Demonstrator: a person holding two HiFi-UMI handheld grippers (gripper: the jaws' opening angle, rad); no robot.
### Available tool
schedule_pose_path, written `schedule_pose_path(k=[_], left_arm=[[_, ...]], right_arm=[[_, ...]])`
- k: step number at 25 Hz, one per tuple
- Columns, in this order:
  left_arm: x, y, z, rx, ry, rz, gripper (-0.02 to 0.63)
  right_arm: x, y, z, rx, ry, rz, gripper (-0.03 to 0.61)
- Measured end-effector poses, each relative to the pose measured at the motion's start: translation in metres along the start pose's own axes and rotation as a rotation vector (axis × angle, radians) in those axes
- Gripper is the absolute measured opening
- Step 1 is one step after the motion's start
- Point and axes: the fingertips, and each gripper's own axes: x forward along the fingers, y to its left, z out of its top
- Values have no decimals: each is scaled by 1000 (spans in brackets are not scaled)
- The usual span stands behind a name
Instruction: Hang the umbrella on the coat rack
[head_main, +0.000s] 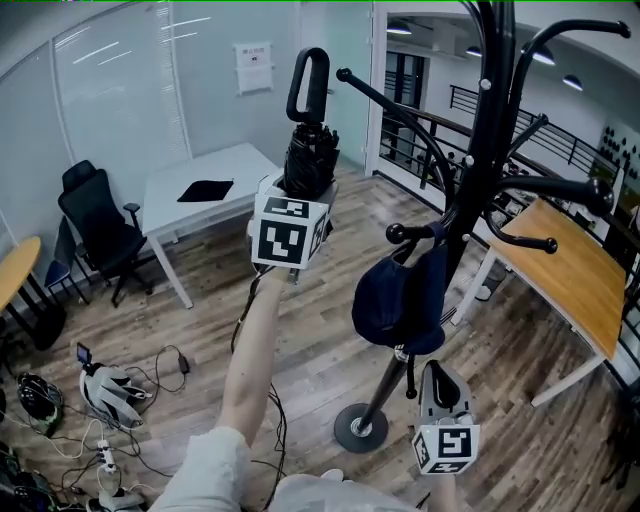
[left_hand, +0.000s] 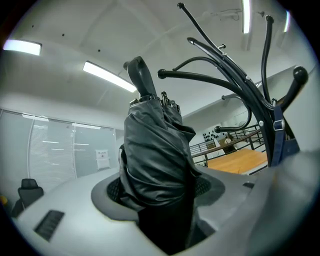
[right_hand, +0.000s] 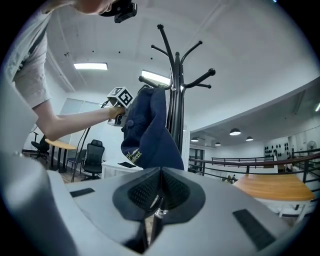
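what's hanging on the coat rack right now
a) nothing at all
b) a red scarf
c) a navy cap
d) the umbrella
c: a navy cap hangs from a lower arm of the coat rack, while the folded umbrella is clamped in the left gripper and sits on no hook yet.

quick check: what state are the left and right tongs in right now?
Left tongs: closed on the folded black fabric umbrella.
Right tongs: closed, holding nothing.
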Motion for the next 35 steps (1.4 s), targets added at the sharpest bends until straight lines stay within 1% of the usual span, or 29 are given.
schedule_pose_path(k=[4, 7, 12, 16, 20, 22, 26, 30, 35], left_arm=[[9, -2, 4, 23, 27, 2, 304], [10, -5, 7, 56, 22, 13, 304], [14, -23, 6, 96, 18, -3, 304], [10, -25, 3, 134, 15, 16, 304], [8, -32, -1, 139, 3, 20, 304], [4, -36, -5, 143, 4, 13, 304], [0, -51, -16, 177, 6, -10, 304], [-2, -66, -21, 163, -22, -50, 304], [-5, -91, -27, 173, -39, -105, 304]], right_arm=[[-6, -6, -10, 58, 28, -18, 31], [-11, -10, -12, 64, 35, -29, 31], [-19, -15, -17, 82, 46, -38, 31], [-19, -17, -16, 88, 43, -45, 31], [-18, -22, -16, 105, 41, -47, 31], [-18, -22, -17, 105, 44, -46, 31], [-15, -22, -17, 131, 48, -29, 31], [-15, -17, -14, 139, 38, -20, 31], [-16, -15, -19, 156, 50, -24, 31]])
